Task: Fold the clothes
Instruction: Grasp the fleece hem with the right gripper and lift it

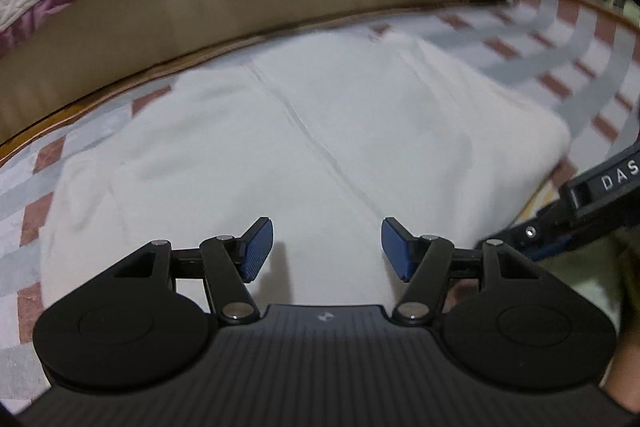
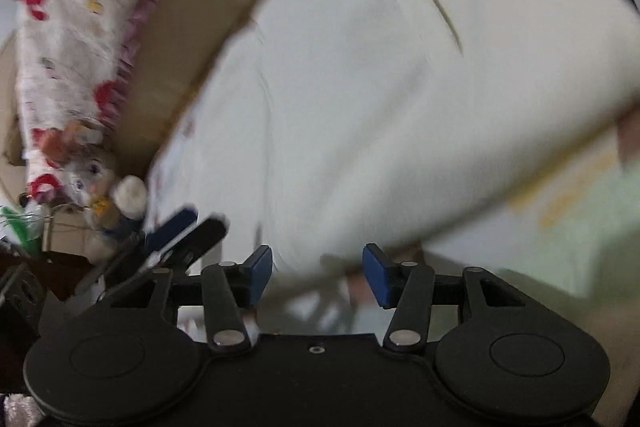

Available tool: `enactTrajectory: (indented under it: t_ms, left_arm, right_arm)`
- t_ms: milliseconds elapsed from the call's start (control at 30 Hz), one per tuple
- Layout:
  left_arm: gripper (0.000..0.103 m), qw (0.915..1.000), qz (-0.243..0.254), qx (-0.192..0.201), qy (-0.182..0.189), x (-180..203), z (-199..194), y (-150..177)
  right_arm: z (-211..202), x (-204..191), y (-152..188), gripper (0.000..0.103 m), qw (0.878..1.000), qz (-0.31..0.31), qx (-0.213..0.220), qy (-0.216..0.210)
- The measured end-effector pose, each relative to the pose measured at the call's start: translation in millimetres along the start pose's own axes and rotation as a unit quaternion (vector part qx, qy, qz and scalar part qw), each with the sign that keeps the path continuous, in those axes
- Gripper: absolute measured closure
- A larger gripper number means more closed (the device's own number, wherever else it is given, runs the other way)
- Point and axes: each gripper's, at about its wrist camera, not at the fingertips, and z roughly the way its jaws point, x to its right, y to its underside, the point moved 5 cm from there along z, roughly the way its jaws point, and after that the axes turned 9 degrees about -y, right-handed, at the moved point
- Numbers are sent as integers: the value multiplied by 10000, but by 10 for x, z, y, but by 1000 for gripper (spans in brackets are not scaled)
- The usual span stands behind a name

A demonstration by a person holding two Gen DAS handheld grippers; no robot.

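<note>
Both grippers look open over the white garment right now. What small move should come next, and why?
Probably lower the left gripper onto the near edge of the white garment and pinch it. Its jaws stand open with nothing between them, and the garment lies flat on the checked mat, seemingly partly folded. The right gripper is open too, but its view is blurred, so let it settle first.

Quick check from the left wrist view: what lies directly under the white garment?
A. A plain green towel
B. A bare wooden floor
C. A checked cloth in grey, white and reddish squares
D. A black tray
C: the checked cloth shows around the edges of the white garment, its grey bands and reddish squares visible on both the left and right sides.
</note>
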Motion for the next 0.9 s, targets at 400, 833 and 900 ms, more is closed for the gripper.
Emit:
enactTrajectory:
  t_ms: [400, 833, 900]
  left_arm:
    - [42, 9881, -1499, -327, 119, -400, 127, 307]
    - [42, 9914, -1257, -130, -348, -430, 87, 326]
    - [42, 9899, -1384, -161, -277, -459, 102, 330]
  right_arm:
    - [-81, 293, -85, 41, 9698, 619, 2177, 903]
    - [-229, 576, -392, 35, 9288, 1035, 3471, 782]
    - [-204, 566, -505, 31, 9255, 750, 3569, 1019]
